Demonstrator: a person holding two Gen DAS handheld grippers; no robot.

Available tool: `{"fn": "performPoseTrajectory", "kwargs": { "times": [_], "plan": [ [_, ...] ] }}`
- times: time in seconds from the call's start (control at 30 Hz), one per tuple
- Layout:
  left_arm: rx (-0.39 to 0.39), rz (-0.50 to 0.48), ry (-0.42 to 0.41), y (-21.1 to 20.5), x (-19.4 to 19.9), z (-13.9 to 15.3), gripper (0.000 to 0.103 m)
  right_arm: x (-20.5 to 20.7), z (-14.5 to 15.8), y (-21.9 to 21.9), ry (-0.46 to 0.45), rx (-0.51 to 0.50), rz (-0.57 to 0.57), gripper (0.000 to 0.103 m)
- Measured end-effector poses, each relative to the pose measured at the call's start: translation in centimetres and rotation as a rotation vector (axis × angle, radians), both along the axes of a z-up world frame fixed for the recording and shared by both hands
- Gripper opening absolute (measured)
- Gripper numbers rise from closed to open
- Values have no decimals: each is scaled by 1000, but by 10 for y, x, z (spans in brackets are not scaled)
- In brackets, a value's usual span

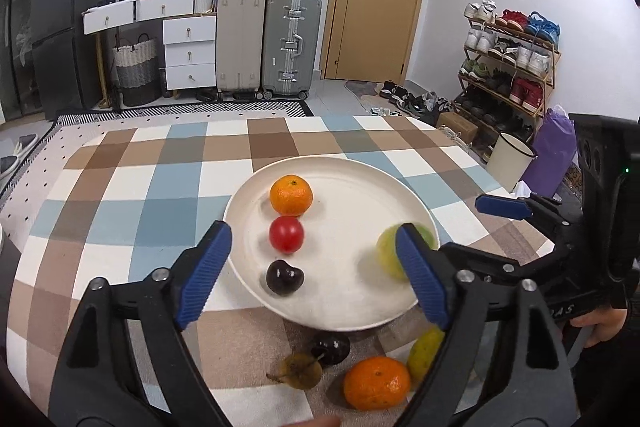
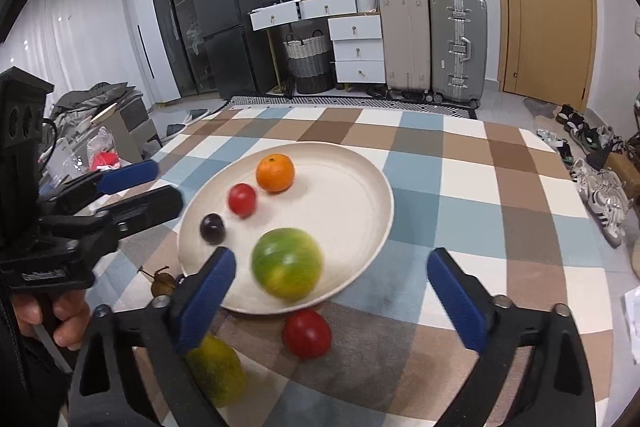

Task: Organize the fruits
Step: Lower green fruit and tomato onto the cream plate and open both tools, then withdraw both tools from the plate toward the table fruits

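Checked tablecloth [image 2: 480, 187]: plate [image 2: 360, 187] w/ fruit (both grippers open).

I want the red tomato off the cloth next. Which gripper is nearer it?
Right. The right gripper hangs open just above the red tomato; the left gripper sits across the plate.

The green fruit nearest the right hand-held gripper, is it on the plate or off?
On the plate: the green fruit sits blurred inside its near rim.

A lived-in home: suitcases [image 1: 268, 39], shoe rack [image 1: 508, 67], fridge [image 2: 228, 19], checked tablecloth [image 2: 460, 187].
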State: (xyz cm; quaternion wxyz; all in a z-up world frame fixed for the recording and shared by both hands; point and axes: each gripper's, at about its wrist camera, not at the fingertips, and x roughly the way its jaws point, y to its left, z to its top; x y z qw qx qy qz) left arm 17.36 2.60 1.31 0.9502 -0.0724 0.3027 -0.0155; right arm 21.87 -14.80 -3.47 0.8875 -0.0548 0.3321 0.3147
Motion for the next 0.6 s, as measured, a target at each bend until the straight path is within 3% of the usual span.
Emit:
{"fn": "performPoseTrajectory", "kwargs": {
  "times": [0.1,0.2,0.6],
  "plan": [
    [-4,15,9,4,-5,1,90,0,1,-2,-2,-14,-4,102],
    [-4,25,-2,6,-8,4,102,-3,0,-4,-5,-20,0,102],
    [48,27,63,7,-15,-4,102,-7,-8,-10,30,-65,21,102]
  ]
}}
